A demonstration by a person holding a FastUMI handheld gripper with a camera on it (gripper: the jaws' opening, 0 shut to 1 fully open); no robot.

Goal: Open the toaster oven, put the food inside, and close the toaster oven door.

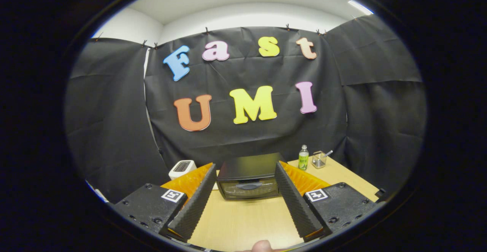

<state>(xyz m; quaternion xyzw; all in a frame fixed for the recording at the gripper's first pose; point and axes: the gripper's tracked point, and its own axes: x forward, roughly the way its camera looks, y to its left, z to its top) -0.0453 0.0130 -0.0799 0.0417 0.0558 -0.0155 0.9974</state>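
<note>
Toaster oven (249,177) sits closed at the table's (243,221) far side, framed between the gripper's (245,176) wide-spread, empty fingers; a misaligned approach could miss its door handle (249,185).

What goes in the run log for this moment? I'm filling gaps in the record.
stage: approach | claw: open, holding nothing | toaster oven: door shut, beyond the fingers | table: wood

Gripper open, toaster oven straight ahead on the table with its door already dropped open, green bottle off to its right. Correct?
One thing is wrong: the toaster oven door is closed, its handle against the front, as the gripper view shows. The rest holds: the gripper is open, the oven sits ahead beyond the fingers on the table, and the green bottle stands to its right.
</note>
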